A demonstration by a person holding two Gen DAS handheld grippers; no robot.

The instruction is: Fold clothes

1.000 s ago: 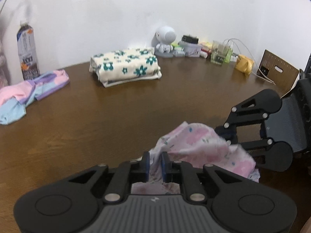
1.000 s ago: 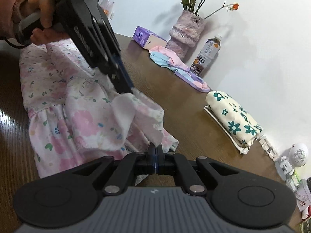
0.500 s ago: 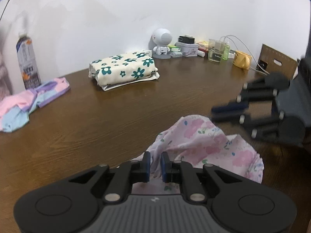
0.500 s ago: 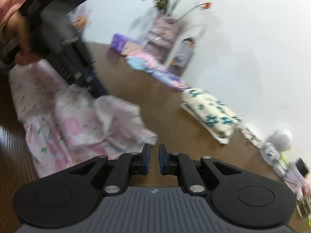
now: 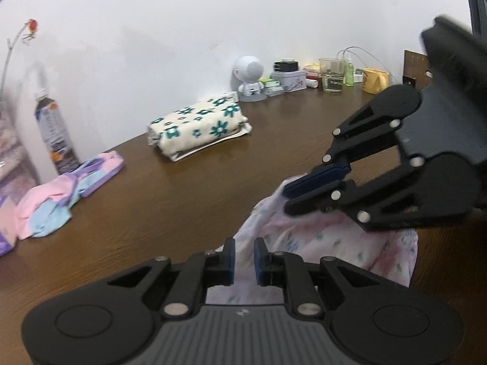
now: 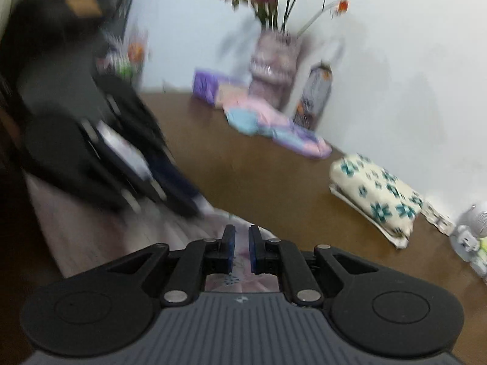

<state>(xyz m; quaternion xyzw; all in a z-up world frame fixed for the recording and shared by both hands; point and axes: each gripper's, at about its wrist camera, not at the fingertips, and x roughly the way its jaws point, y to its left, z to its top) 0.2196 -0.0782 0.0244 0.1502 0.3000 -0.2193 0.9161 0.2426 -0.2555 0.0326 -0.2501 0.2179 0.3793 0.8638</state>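
A pink floral garment lies bunched on the brown table close in front of me. My left gripper is closed on a fold of it, and cloth fills the narrow gap between its fingers. My right gripper comes in from the right, its tips touching a raised peak of the same cloth. In the right wrist view the right gripper stands narrowly open over the garment. The left gripper is a blurred shape to the left there.
A folded cream cloth with teal flowers lies by the wall. A pink, blue and lilac garment is heaped near a drink bottle and a flower vase. A white figurine, cups and a yellow mug line the back.
My right gripper let go of the garment's edge, opened, and has swung in close to the raised cloth by my left gripper. The left gripper kept its hold and turned left.
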